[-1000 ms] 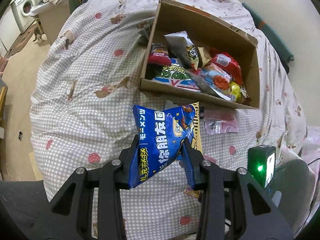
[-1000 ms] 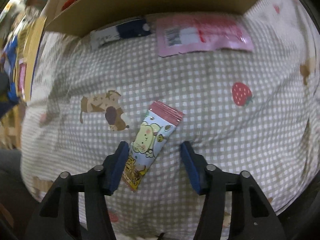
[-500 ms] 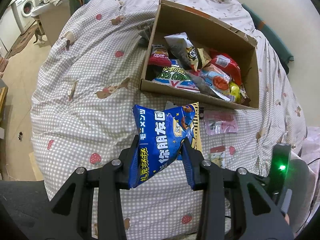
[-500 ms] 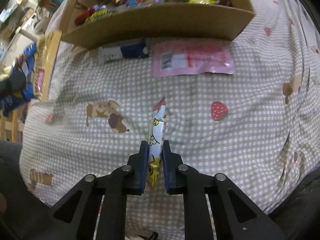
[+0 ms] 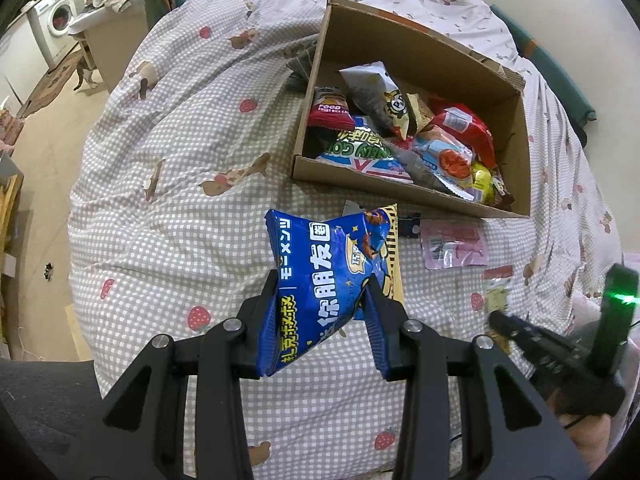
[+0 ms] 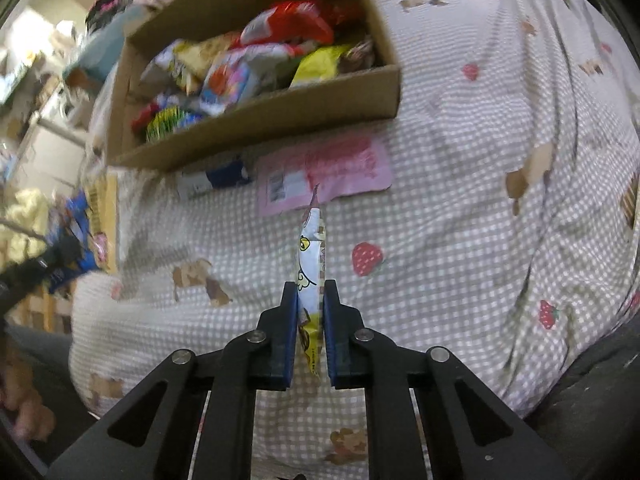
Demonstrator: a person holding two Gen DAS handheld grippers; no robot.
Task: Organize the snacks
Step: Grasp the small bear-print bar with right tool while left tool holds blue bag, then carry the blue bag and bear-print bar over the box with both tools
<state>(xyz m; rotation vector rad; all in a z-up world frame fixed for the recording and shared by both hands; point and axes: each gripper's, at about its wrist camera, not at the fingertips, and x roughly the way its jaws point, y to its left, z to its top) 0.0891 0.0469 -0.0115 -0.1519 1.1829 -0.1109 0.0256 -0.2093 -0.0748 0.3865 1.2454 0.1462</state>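
My left gripper is shut on a blue snack bag and holds it above the checked bedspread, in front of the cardboard box full of snacks. My right gripper is shut on a small white and yellow cartoon packet, lifted edge-on off the bed; it also shows in the left wrist view. The box lies ahead and to the left of the right gripper.
A pink flat packet and a small white and blue packet lie on the bedspread just in front of the box. A yellow packet lies under the blue bag. The bed's edge drops to the floor at the left.
My right gripper closed on the cartoon packet and lifted it off the bed toward the box. My left gripper has held the blue bag still.
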